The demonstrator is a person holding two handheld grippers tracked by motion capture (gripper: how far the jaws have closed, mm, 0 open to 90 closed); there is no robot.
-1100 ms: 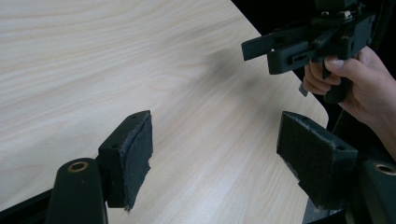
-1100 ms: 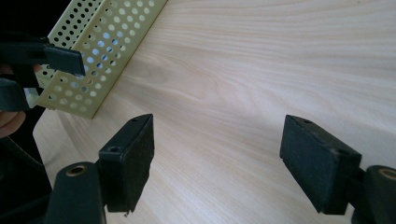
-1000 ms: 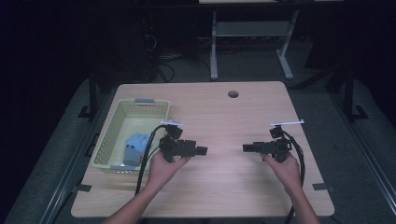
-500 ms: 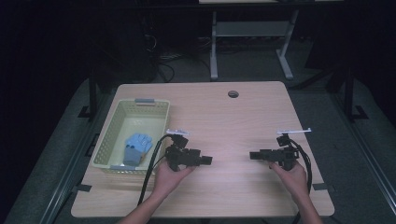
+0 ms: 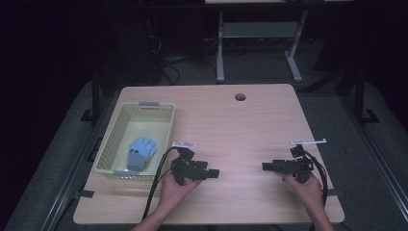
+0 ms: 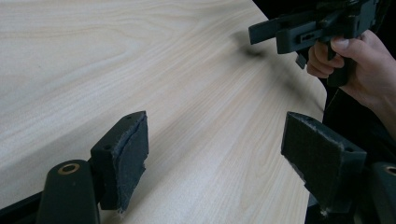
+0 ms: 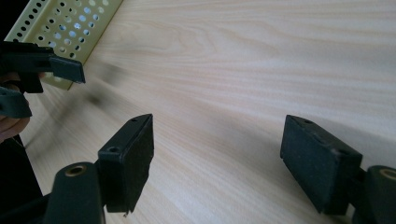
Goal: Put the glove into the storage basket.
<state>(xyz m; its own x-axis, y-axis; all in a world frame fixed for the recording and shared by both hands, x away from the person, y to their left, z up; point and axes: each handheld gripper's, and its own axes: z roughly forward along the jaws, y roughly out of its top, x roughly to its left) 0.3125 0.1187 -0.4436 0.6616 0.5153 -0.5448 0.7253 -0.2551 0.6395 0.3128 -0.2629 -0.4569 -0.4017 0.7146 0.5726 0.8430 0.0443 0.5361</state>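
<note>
Two grippers, both with jaws spread wide and nothing between the pads. In the left gripper view the left gripper (image 6: 215, 144) looks across bare wood toward the person's other hand; in the right gripper view the right gripper (image 7: 217, 154) looks back across the table (image 5: 231, 120) at the corner of the basket. From above, the left gripper (image 5: 214, 173) and right gripper (image 5: 265, 166) sit near the front edge, tips pointing at each other, well apart, low over the wood.

Progress, judged from the layout: the one loose item, a blue glove (image 5: 140, 150), already lies inside the pale yellow basket (image 5: 156, 105), toward its near end. The basket stands at the table's left side, just beside the left hand (image 5: 178, 190). With both grippers empty and away from the basket, this reads as a finished put-away, or hands at rest. Nothing else on the tabletop looks left to move.

Counts:
- grippers: 2, both released
- hands: 2, left and right hand (image 5: 303, 187)
- baskets: 1
- gloves: 1, in the basket
- table: 1, with one round cable hole (image 5: 240, 96) near the far edge
- loose things on bare wood: 0
</note>
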